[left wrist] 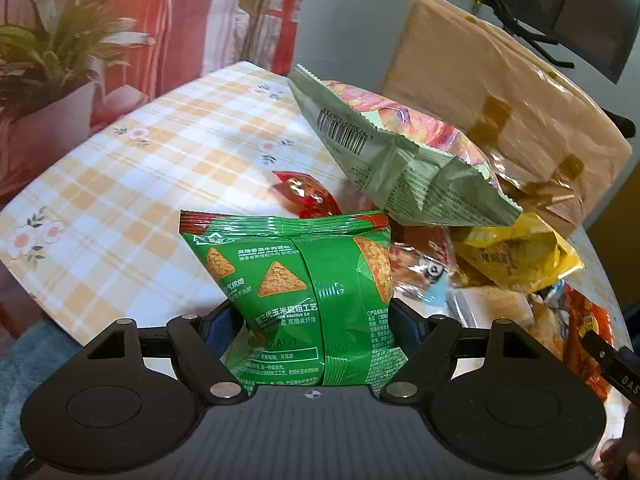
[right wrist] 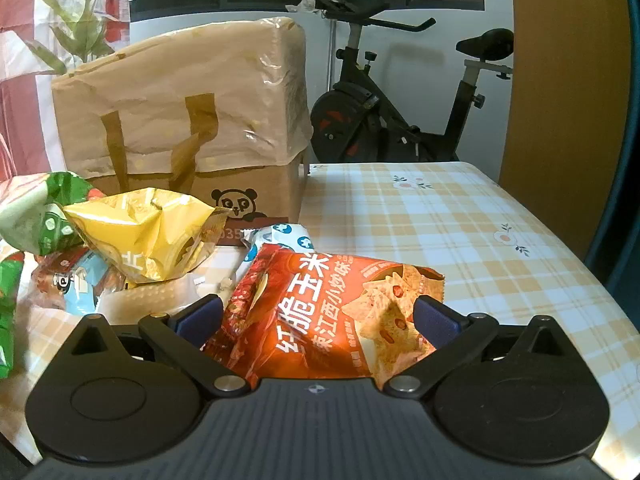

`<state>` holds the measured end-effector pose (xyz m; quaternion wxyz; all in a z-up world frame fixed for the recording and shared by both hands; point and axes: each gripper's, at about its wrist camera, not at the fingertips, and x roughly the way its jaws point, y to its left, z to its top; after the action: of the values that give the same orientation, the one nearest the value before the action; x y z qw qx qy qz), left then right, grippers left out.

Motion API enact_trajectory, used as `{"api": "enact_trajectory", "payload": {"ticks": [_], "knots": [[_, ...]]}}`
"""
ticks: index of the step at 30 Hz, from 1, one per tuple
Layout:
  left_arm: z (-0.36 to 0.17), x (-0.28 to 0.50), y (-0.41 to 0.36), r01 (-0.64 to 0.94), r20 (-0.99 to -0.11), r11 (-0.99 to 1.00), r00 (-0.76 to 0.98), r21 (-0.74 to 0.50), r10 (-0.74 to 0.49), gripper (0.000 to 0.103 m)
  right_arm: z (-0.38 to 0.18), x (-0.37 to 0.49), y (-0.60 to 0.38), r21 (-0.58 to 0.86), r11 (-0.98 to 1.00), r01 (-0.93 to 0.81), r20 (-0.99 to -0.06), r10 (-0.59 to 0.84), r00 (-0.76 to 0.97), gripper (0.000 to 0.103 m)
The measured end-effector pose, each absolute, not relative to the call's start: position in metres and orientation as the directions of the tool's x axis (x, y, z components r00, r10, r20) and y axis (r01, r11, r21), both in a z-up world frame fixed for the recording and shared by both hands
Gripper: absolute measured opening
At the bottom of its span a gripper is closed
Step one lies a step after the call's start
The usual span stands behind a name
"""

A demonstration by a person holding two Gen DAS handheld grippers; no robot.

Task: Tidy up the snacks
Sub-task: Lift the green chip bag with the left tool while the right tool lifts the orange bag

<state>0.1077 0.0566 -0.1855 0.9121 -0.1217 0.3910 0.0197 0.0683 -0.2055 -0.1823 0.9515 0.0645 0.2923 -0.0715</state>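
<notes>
Between left tongs [left wrist: 316, 320], crinkled green chip bag [left wrist: 296, 280], triangle chips printed

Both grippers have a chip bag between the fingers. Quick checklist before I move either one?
1. Left gripper gripping the green bag: ok, both sides are pinched and the bag stands up off the tablecloth.
2. Right gripper gripping the orange bag: cannot tell, the fingers flank it but contact is unclear.
3. Orange bag lifted: not ok, it seems to lie on the table.
4. Green bag's path: not ok, a pale bag leans close ahead.
5. Free table area to the right of the orange bag: ok.
6. Box open to receive snacks: cannot tell.
</notes>
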Motion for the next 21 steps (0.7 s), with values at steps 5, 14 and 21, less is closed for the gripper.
{"api": "enact_trajectory", "payload": {"ticks": [5,14,21], "knots": [[-0.184,0.109,0.051,-0.104,-0.701,0.971,0.709,-0.216,-0.080,0.080,-0.184,0.068,-0.207,0.081,0.978,0.191,-0.564,-0.113,0.818,0.103],[-0.182,0.103,0.032,0.047,-0.669,0.971,0.717,-0.233,-0.195,0.080,-0.185,0.067,-0.203,0.049,0.983,0.178,-0.554,-0.121,0.824,0.103],[-0.181,0.100,0.021,0.113,-0.656,0.969,0.718,-0.221,-0.233,0.080,-0.187,0.071,-0.191,0.018,0.993,0.119,-0.562,-0.088,0.823,0.103]]}}
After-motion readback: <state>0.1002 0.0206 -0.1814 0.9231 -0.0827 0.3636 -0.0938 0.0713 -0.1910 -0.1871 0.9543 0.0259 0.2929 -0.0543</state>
